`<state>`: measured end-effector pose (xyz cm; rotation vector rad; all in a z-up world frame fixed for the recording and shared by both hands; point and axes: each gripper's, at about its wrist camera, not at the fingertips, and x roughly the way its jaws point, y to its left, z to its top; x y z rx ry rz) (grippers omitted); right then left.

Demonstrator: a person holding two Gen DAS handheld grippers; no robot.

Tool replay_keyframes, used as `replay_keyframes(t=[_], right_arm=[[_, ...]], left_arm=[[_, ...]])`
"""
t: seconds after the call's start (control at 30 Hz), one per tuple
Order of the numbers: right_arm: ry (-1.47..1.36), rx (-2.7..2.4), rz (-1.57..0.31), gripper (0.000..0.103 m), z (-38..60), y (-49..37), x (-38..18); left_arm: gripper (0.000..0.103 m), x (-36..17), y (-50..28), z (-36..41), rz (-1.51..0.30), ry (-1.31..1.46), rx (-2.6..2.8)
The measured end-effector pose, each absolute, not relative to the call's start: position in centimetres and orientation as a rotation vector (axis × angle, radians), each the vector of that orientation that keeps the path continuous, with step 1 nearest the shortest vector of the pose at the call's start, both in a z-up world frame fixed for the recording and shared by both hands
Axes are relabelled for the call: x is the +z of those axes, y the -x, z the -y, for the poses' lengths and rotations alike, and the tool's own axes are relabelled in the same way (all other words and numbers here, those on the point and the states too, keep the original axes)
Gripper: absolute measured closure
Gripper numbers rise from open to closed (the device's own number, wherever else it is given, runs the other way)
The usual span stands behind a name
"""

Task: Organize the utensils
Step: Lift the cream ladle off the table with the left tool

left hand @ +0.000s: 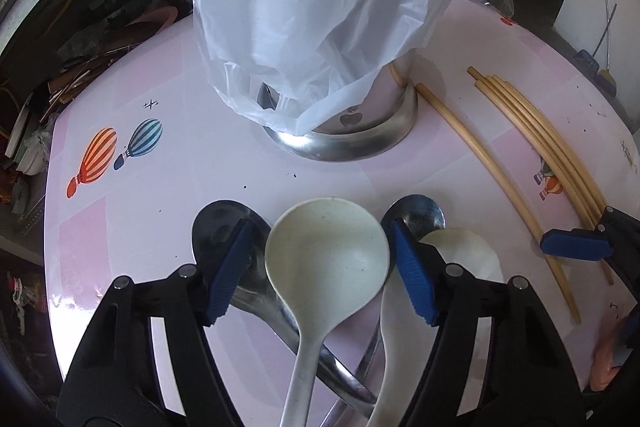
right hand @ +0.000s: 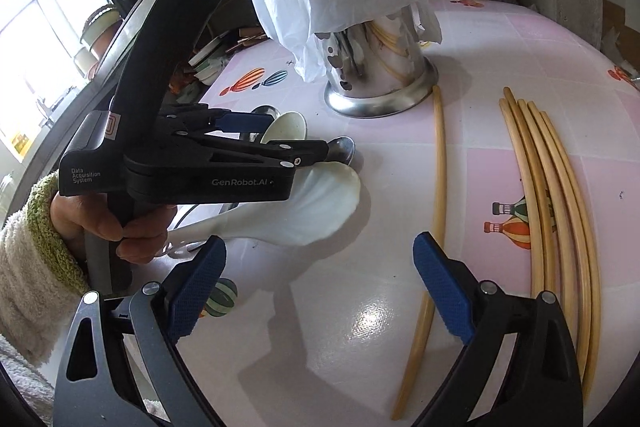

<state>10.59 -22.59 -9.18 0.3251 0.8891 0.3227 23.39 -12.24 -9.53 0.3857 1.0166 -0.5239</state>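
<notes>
While the left tool (left hand: 320, 263) straddles the white ladle (left hand: 326, 259) (pads not touching), the right tool (right hand: 320, 287) gapes empty.

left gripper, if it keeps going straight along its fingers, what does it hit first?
Most likely the cream ladle: its bowl sits between the left gripper's open blue pads, lying over a metal spoon. Past that comes the table, then the steel utensil holder. Depth is hard to judge in a fisheye view.
</notes>
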Motion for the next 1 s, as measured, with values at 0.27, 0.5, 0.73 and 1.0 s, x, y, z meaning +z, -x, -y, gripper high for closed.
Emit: replay_keyframes(t=[0.27, 0.5, 0.73, 1.0], right_arm=[[-0.336, 0.314, -0.892, 0.011, 23.1, -10.8, -9.2], [-0.333, 0.296, -0.874, 0.01, 23.5, -10.4, -8.8], [-0.325, 0.282, -0.864, 0.011, 23.7, -10.0, -8.2], [-0.44, 0.372, -0.894, 0.015, 24.4, -10.0, -7.6]], left_arm=[[0.042, -9.6, -23.1, 12.0, -1.05, -0.344, -0.502], [0.048, -9.7, -22.9, 11.9, -1.052, -0.308, -0.476], [0.048, -9.1, -22.6, 10.5, -1.033, -0.237, -0.47], [0.048, -6.0, -21.4, 7.7, -0.941, -0.132, -0.414]])
